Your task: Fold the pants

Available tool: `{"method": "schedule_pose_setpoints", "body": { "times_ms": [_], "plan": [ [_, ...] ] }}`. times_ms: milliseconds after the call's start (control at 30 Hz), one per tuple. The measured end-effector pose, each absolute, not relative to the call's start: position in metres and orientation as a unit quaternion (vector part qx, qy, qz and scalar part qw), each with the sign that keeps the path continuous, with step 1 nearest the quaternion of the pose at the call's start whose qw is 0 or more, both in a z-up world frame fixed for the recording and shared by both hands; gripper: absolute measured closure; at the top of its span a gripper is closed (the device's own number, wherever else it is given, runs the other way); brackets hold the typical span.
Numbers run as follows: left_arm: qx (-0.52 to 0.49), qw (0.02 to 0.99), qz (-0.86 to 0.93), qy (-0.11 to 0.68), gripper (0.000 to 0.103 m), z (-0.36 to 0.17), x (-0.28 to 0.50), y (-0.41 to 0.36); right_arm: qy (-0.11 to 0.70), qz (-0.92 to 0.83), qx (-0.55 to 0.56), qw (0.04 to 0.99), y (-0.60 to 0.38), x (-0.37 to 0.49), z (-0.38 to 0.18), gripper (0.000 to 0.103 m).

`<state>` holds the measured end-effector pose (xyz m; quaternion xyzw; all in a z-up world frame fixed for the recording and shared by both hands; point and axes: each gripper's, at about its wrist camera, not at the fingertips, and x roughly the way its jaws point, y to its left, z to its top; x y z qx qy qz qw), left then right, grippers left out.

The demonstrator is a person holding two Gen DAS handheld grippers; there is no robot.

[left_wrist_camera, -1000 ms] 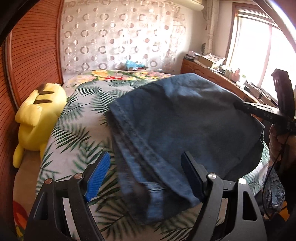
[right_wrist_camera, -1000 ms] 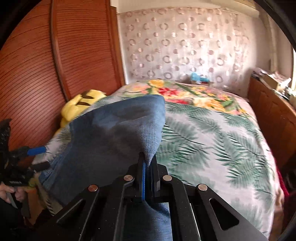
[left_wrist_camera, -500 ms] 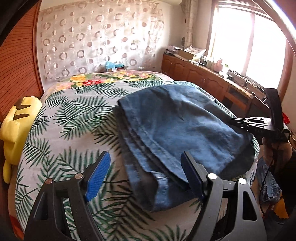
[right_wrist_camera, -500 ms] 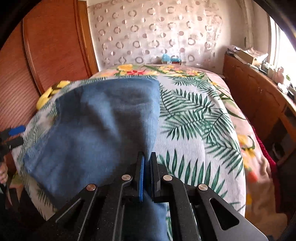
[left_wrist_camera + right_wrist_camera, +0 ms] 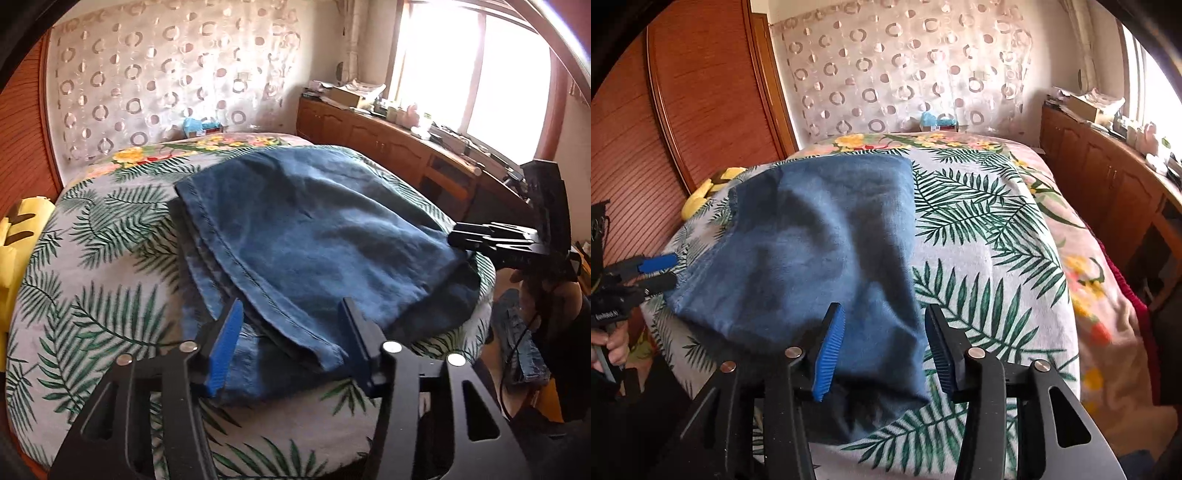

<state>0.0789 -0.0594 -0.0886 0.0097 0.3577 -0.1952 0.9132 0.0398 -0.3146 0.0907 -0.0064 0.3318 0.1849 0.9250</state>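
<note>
While the folded blue pants (image 5: 314, 236) lie spread over the near end of the bed (image 5: 103, 295), on its palm-leaf cover, both claws stand apart with denim between their fingers and no pad pressing it. The left claw (image 5: 291, 339) straddles the near hemmed corner of the stack, its jaws having just been closing. The right claw (image 5: 884, 347) sits over the opposite near corner, its jaws having just been opening, the cloth lying loose between them on the cover. A yellow plush toy (image 5: 14, 251) rests at the bed's left edge against the wooden wardrobe (image 5: 683, 110). Behind the bed hangs a circle-patterned curtain (image 5: 905, 66); a wooden cabinet (image 5: 388, 147) runs under the window.
</note>
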Motion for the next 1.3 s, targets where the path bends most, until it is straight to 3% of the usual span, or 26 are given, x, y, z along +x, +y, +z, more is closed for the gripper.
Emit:
{"method": "schedule_pose_setpoints", "body": {
  "times_ms": [367,400,433,500,667,867,1067,1133,1200,1267,1300],
  "plan": [
    [0.019,0.897,-0.194,0.397,0.058,-0.116,0.076,-0.071,0.346,0.17,0.002,0.923,-0.313,0.049,0.069,0.049],
    [0.018,0.896,-0.197,0.397,0.068,-0.116,0.075,-0.072,0.346,0.17,0.004,0.922,-0.313,0.049,0.07,0.049],
    [0.015,0.895,-0.201,0.398,0.071,-0.116,0.075,-0.073,0.347,0.171,0.006,0.922,-0.315,0.05,0.071,0.049],
    [0.013,0.896,-0.206,0.394,0.092,-0.114,0.073,-0.075,0.348,0.171,0.009,0.922,-0.315,0.05,0.072,0.048],
    [0.01,0.908,-0.207,0.365,0.098,-0.095,0.065,-0.064,0.337,0.17,0.009,0.926,-0.317,0.044,0.08,0.048],
    [0.0,0.909,-0.184,0.374,0.098,-0.093,0.068,-0.039,0.316,0.182,0.011,0.931,-0.318,0.03,0.095,0.048],
    [-0.013,0.902,-0.186,0.39,0.095,-0.105,0.073,-0.041,0.345,0.171,0.017,0.923,-0.318,0.043,0.079,0.048],
    [-0.007,0.902,-0.18,0.392,0.088,-0.106,0.074,-0.041,0.358,0.171,0.021,0.917,-0.319,0.048,0.071,0.048],
    [-0.003,0.903,-0.175,0.393,0.069,-0.105,0.077,-0.041,0.367,0.171,0.023,0.914,-0.316,0.051,0.071,0.048],
    [-0.002,0.903,-0.166,0.397,0.056,-0.108,0.079,-0.039,0.375,0.171,0.028,0.911,-0.315,0.052,0.068,0.048],
    [-0.003,0.902,-0.164,0.4,0.054,-0.11,0.081,-0.038,0.377,0.173,0.031,0.909,-0.314,0.053,0.068,0.048]
  ]
}}
